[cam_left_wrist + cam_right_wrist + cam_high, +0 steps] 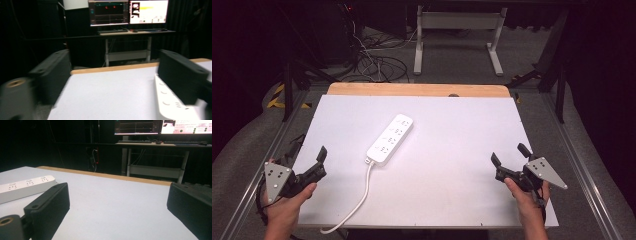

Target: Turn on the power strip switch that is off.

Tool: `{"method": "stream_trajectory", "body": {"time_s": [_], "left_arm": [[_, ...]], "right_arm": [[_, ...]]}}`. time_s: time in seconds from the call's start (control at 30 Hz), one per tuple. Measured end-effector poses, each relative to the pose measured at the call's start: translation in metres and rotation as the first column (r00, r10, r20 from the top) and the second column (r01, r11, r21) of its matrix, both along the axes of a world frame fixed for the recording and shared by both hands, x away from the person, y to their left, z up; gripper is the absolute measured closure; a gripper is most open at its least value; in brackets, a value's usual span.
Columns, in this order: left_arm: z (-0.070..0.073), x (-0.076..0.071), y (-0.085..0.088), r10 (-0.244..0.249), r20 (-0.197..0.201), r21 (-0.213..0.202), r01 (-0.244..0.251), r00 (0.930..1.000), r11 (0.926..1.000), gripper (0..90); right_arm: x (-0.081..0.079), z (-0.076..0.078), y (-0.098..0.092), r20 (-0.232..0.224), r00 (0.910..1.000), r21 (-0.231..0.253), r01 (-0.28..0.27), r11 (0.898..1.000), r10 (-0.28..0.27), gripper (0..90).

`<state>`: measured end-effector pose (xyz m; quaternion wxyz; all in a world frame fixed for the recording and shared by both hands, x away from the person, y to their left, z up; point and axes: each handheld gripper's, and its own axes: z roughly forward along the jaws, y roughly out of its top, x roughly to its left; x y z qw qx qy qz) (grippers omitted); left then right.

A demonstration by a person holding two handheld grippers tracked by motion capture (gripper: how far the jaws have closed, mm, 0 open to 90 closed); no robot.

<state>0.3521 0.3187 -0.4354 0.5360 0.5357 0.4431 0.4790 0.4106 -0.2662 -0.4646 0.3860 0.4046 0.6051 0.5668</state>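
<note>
White board covers the counter (452,190), with a wooden strip along its far edge and a dark room beyond. Near the centre, slightly toward 10 o'clock, a white power strip (390,139) lies flat and slanted, its cord (360,202) curling back to the near edge at 7 o'clock. At 8 o'clock the left gripper (307,155), held in a hand (284,210), sits at the counter's edge, released, jaws apart with nothing between them. At 4 o'clock the right gripper (509,154), held in the other hand (524,200), is likewise released and holding nothing. Both are well apart from the power strip.
</note>
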Motion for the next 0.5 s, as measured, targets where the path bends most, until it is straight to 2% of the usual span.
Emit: {"method": "stream_trajectory", "body": {"time_s": [0.03, 0.07, 0.1, 0.27, 0.33, 0.43, 0.5], "left_arm": [[0.003, 0.000, 0.000, -0.013, -0.007, -0.008, 0.013, 0.9999, 0.9999, 26.2], [0.006, 0.000, 0.000, -0.042, -0.021, -0.025, 0.042, 0.9989, 0.9988, 26.2], [0.008, -0.001, -0.001, -0.067, -0.034, -0.022, 0.066, 0.9972, 0.9976, 36.0], [0.011, 0.003, -0.001, -0.099, -0.071, -0.007, 0.099, 0.9925, 0.9951, 55.8], [0.013, 0.006, 0.001, -0.131, -0.093, -0.022, 0.130, 0.9870, 0.9913, 65.4], [0.017, 0.011, 0.002, -0.163, -0.123, -0.043, 0.159, 0.9789, 0.9864, 70.6], [0.021, 0.015, 0.000, -0.174, -0.137, -0.033, 0.172, 0.9750, 0.9846, 75.0]], "right_arm": [[0.000, 0.000, 0.000, -0.004, 1.0000, -0.002, 0.000, 1.000, 0.000, 5.1], [0.000, 0.000, 0.000, -0.004, 1.0000, -0.002, 0.000, 1.000, 0.000, 5.1], [0.001, 0.000, -0.001, -0.003, 1.0000, -0.002, -0.001, 1.000, 0.001, 5.1], [0.001, 0.000, -0.001, -0.007, 1.0000, 0.001, -0.001, 1.000, 0.001, 5.3], [0.001, 0.000, 0.000, -0.009, 0.9999, 0.007, -0.009, 1.000, 0.010, 5.4], [0.002, 0.000, 0.002, -0.008, 0.9999, -0.003, -0.014, 1.000, 0.014, 6.1], [0.003, -0.001, 0.003, -0.016, 0.9998, -0.005, -0.010, 1.000, 0.010, 6.6]]}}
